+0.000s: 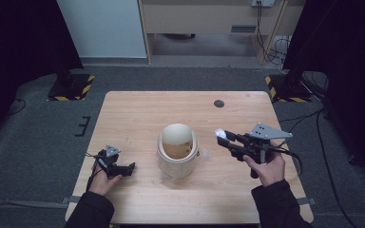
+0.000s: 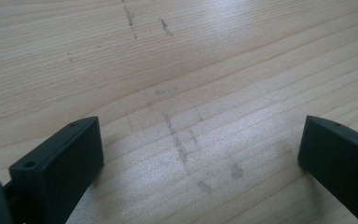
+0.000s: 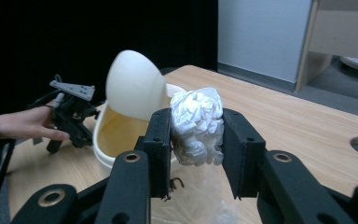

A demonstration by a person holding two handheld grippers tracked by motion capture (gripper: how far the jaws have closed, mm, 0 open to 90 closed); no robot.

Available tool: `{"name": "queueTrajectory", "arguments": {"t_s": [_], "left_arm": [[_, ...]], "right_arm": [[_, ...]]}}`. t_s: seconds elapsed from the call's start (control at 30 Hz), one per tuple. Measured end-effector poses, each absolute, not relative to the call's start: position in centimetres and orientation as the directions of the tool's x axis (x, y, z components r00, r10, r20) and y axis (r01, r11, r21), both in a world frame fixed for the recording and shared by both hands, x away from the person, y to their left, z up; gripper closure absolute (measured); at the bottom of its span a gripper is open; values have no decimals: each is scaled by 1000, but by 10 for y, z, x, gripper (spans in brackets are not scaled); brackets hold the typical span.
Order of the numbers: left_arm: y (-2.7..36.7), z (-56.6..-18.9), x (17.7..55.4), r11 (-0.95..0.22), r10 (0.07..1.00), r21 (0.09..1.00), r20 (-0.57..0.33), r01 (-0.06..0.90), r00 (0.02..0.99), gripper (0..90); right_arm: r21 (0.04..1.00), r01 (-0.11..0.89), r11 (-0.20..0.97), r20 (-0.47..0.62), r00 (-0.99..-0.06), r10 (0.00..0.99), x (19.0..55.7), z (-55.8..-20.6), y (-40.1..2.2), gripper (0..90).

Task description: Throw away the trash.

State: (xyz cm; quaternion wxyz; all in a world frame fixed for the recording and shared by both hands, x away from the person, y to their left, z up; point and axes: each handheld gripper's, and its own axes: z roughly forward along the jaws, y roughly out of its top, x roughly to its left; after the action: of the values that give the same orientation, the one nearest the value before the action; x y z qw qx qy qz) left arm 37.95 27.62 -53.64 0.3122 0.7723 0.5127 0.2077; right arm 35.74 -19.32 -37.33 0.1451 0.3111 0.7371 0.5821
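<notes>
A cream bin (image 1: 177, 154) with a raised round lid (image 1: 176, 135) stands at the middle of the wooden table (image 1: 138, 114); a clear bag hangs around its body. In the right gripper view the lid (image 3: 133, 84) tilts up over the bin's open rim (image 3: 103, 144). My right gripper (image 1: 222, 138) hovers just right of the bin, shut on a crumpled white paper ball (image 3: 198, 125). The paper ball (image 1: 221, 134) shows as a white spot at its tip. My left gripper (image 1: 129, 169) rests low on the table left of the bin, open, with bare wood (image 2: 191, 140) between its jaws.
A dark round hole (image 1: 219, 103) sits in the table near its far right corner. Grey carpet surrounds the table, with black stands on yellow-striped bases (image 1: 71, 87) at the back left and back right. Cables (image 1: 309, 118) lie on the floor to the right.
</notes>
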Motion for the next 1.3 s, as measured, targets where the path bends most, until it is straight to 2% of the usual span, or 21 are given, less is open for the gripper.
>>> {"name": "queueTrajectory", "arguments": {"t_s": [0.77,1.3], "left_arm": [[276,-536,379,-279,922,695,0,662,388,0],[276,-536,379,-279,922,695,0,662,388,0]], "right_arm": [[953,266,148,152,-837,526,355,-363,-141,655],[928,305,213,168,-854,492,359,-390,-107,654]]}}
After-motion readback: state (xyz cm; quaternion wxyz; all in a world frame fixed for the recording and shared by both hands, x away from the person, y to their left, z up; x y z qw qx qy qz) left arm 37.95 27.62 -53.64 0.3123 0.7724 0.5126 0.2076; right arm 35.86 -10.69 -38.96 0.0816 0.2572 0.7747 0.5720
